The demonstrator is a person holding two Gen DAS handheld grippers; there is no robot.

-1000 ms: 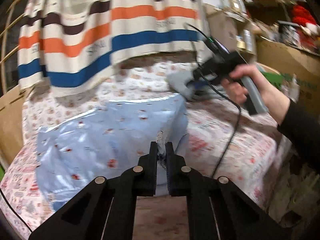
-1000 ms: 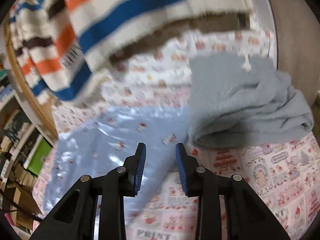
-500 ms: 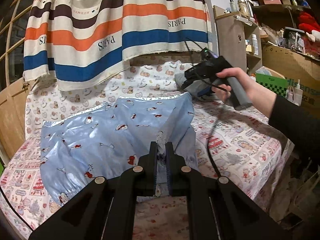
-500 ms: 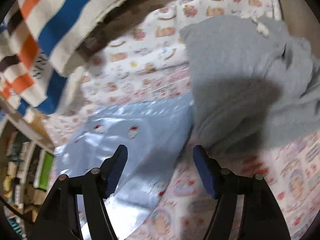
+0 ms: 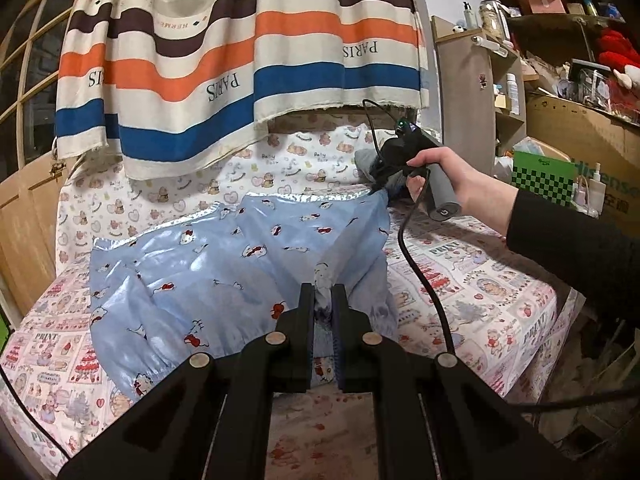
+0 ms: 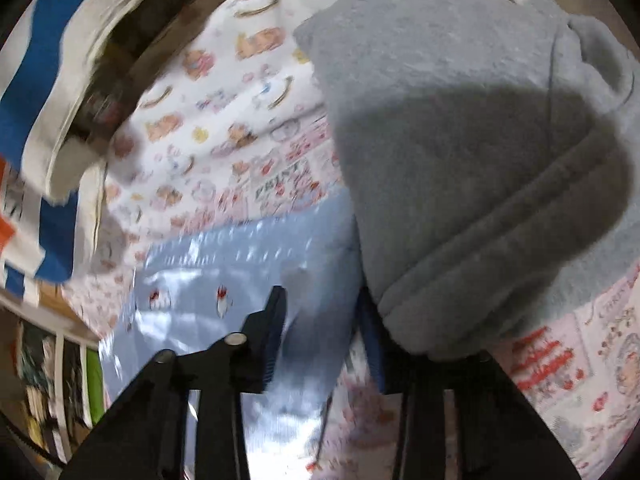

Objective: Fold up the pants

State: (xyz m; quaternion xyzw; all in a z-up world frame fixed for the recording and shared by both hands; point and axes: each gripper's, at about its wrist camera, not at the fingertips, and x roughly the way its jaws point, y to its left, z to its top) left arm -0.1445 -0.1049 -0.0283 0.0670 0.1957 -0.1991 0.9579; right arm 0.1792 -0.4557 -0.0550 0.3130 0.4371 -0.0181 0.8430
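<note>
Bedsheet (image 5: 460, 280) under blue pants (image 5: 208, 280); striped curtain (image 5: 240, 52) behind.

The right gripper (image 6: 320, 340) has dropped to the far corner of the pants (image 6: 240, 300), at one o'clock in the left view; its jaws, earlier wide, are closing around the fabric edge.

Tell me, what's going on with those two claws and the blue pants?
Left gripper shut on blue pants, near edge. Right gripper closing around far corner, not clamped. Grey garment crowds right finger.
</note>
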